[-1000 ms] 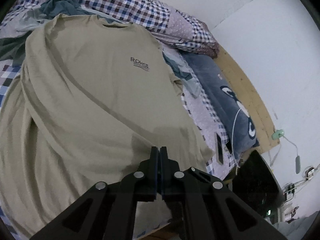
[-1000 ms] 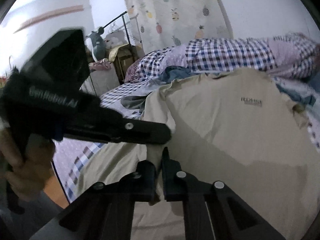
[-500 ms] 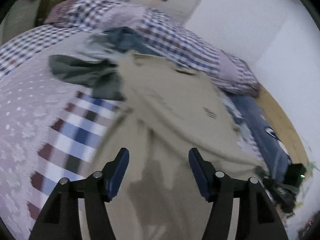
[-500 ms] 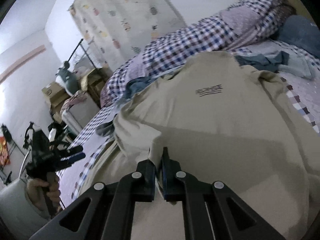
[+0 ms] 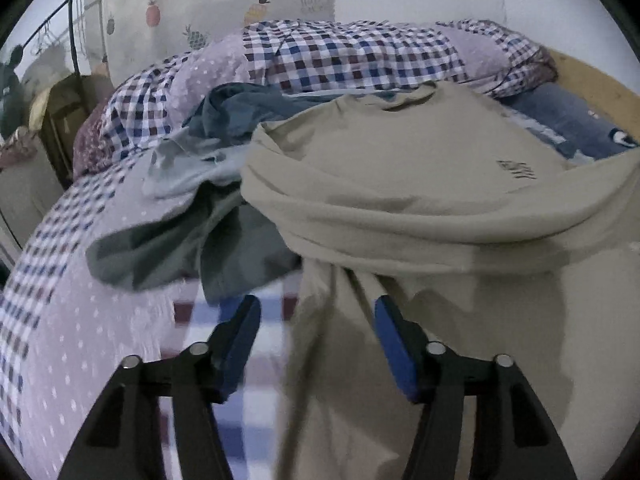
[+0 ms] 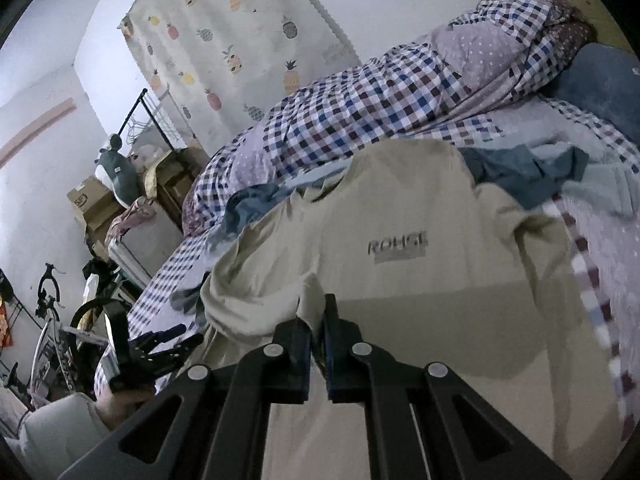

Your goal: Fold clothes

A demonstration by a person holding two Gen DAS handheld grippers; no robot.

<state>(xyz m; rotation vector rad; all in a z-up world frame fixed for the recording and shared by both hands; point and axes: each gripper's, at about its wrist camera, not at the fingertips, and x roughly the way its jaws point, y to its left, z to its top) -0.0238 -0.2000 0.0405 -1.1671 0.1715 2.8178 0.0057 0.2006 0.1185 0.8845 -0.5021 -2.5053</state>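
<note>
Two tongs: we hold one in each hand, both over the bed (image 5: 80, 340).
Change, left tongs (image 5: 316, 320): a second ago we had them pressed together on the beige T-shirt (image 5: 400, 168); now they stand spread wide and hold nothing, their blue pads (image 5: 394, 344) either side of a loose hanging fold.
Change, right tongs (image 6: 318, 320): we still pinch a bunched fold of the shirt, jaws pressed together on the cloth.
Change, view: our left camera now looks at the shirt's left edge and the grey-green garment (image 5: 180, 244) beside it.
Shirt position: it lies chest up across the bed, one part folded over into a thick roll.
Edges: the shirt's left side touches the grey-green garment; a blue garment (image 5: 240, 112) lies at its collar; the checked quilt (image 5: 352, 56) is heaped behind.
Open room: bare dotted sheet lies left of the left tongs.
Writing: the chest print (image 6: 397, 246) reads roughly "ROHSE"; we cannot be sure of the letters.
</note>
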